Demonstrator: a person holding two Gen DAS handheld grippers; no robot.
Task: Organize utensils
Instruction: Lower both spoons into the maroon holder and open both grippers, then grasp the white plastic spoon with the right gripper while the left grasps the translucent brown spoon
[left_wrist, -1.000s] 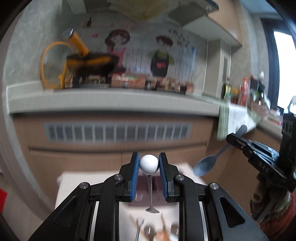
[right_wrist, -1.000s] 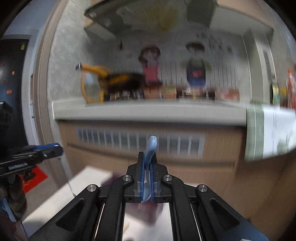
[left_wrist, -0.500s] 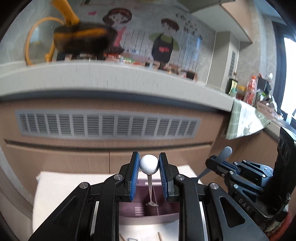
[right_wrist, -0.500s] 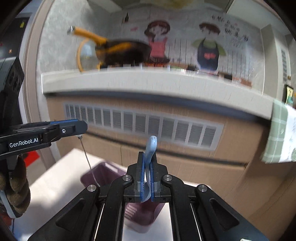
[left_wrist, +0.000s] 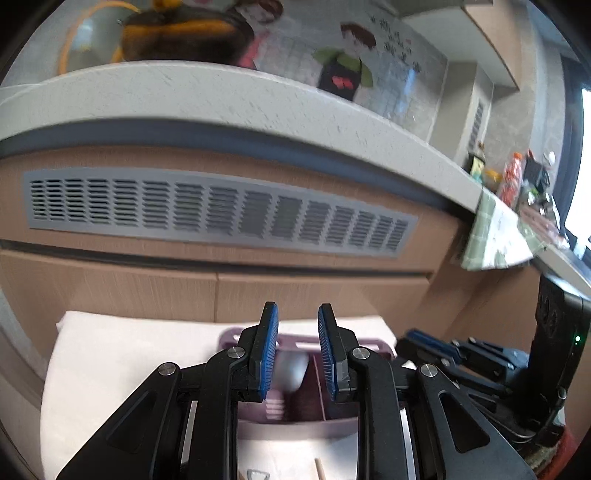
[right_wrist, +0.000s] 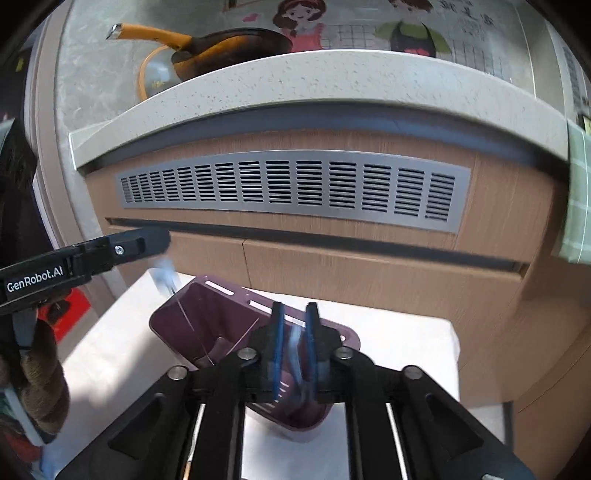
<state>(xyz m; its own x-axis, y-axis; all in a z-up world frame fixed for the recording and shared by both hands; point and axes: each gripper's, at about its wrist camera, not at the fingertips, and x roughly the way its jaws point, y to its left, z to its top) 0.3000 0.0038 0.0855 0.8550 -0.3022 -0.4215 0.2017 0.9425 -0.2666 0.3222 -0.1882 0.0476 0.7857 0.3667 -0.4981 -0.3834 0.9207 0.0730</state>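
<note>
Left wrist view: your left gripper stands parted; the white-knobbed utensil drops free below its fingers into the purple caddy.

Right wrist view: your right gripper has just been opening; the blue spoon slips loose between its fingers, over the caddy. Release step; next, lift clear.

The caddy is a mauve plastic bin with slots along its back rim, sitting on a white table, and a thin divider splits it into compartments. The white-knobbed utensil shows up as a motion-blurred pale ball over the left compartment, thin metal stem slanting down inside. The blue spoon is a blurry streak right above the caddy's near end. A wooden stick lies on the table just in front of the caddy.
</note>
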